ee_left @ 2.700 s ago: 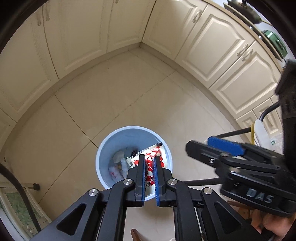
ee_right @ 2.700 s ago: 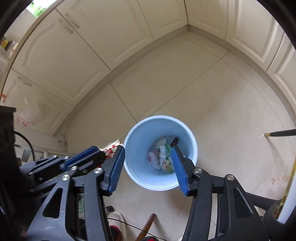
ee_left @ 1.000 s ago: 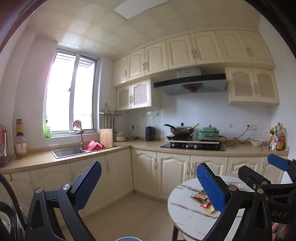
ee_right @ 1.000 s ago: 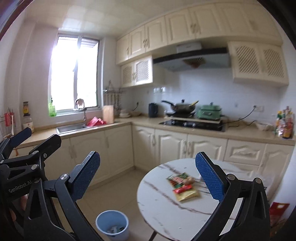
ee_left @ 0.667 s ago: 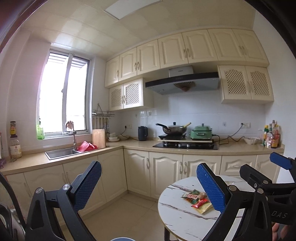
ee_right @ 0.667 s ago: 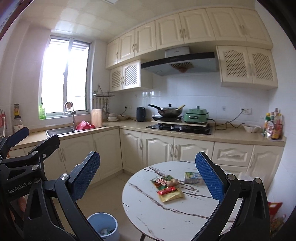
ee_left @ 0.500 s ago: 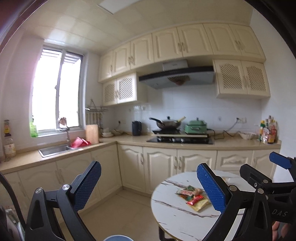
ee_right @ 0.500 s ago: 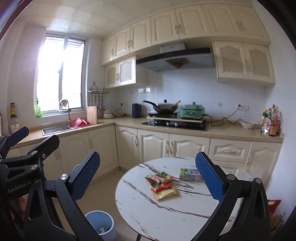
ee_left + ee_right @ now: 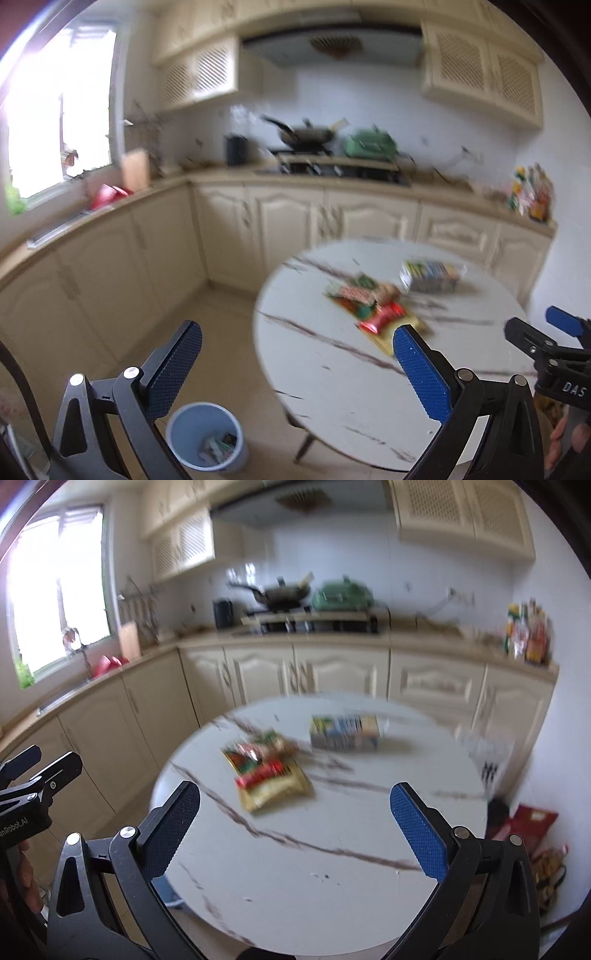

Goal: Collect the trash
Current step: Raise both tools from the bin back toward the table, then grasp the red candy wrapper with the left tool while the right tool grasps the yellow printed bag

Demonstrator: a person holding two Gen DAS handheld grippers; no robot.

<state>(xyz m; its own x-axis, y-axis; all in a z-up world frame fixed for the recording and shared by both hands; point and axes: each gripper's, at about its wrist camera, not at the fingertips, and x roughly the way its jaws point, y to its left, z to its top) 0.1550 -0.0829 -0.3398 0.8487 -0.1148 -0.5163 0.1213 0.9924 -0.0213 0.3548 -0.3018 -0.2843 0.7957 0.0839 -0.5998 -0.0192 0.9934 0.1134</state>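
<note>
Both claws swing down toward the round desk [image 9: 332,867] now, and the picture smears with the motion. A moment ago they looked level across the kitchen; now the marble top fills the right view, closer than before. The left claw [image 9: 295,365] is spread wide and carries nothing, after hanging clamped on a red-and-white wrapper over the bin. The right claw [image 9: 295,830] gapes just as wide, also bare. So the last piece looks delivered, and this reads as the approach for the next pickup. The snack wrappers [image 9: 267,775] lie in a heap toward the desk's left side, apart from both claws. A small carton [image 9: 345,733] lies just beyond them, nearer the far edge. The blue bin [image 9: 205,435] stands on the floor below the desk's left edge, scraps already inside. The wrappers look like the likely target.
</note>
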